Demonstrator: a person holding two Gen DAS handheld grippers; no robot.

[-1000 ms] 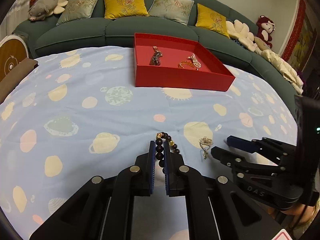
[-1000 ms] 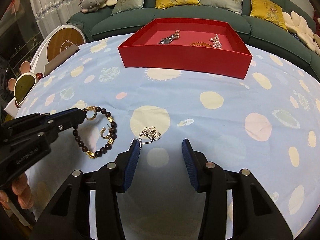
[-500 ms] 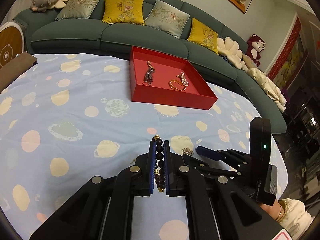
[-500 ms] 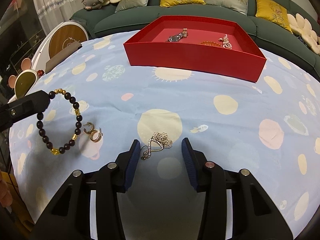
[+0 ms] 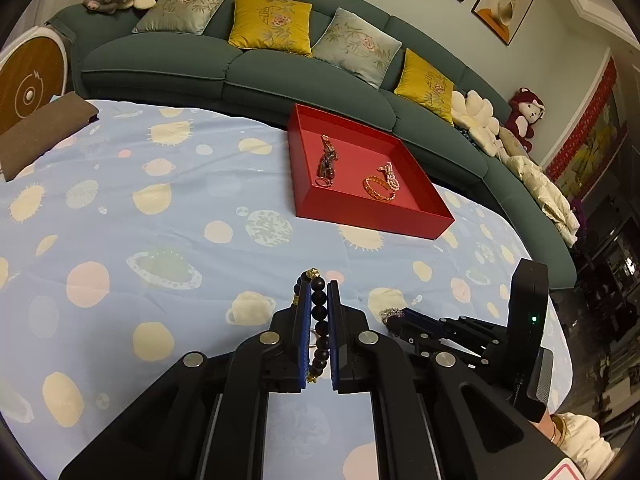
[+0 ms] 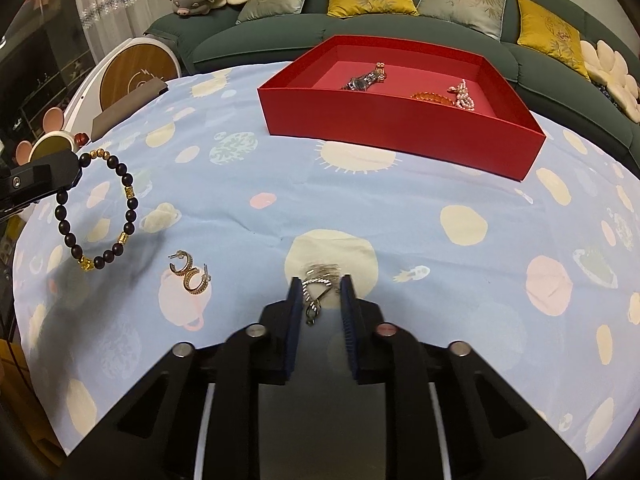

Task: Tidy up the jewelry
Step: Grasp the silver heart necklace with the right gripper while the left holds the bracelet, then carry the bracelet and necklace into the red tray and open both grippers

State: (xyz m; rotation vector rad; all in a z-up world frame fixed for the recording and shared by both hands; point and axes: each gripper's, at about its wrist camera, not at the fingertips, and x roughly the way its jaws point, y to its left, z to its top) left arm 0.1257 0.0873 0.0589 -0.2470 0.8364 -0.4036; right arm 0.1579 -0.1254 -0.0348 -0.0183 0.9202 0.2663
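My left gripper (image 5: 319, 286) is shut on a dark bead bracelet (image 5: 320, 320) and holds it above the blue cloth; the bracelet hangs as a loop in the right wrist view (image 6: 100, 216). My right gripper (image 6: 320, 284) sits low on the cloth with its jaws narrowed around a silver chain (image 6: 318, 290); I cannot tell whether the pads touch it. A pair of gold hoop earrings (image 6: 190, 274) lies on the cloth between the two. The red tray (image 5: 416, 224) at the far side holds a watch (image 5: 327, 160), an orange bracelet (image 5: 378, 189) and a pearl piece (image 5: 390, 173).
A green sofa (image 5: 200, 64) with cushions curves behind the table. A brown pad (image 5: 40, 132) lies at the table's far left edge. A round wooden disc (image 6: 136, 72) stands to the left beyond the cloth.
My left gripper has lifted the bead bracelet off the cloth and raised it. My right gripper has moved forward over the silver chain and its jaws have narrowed around it.
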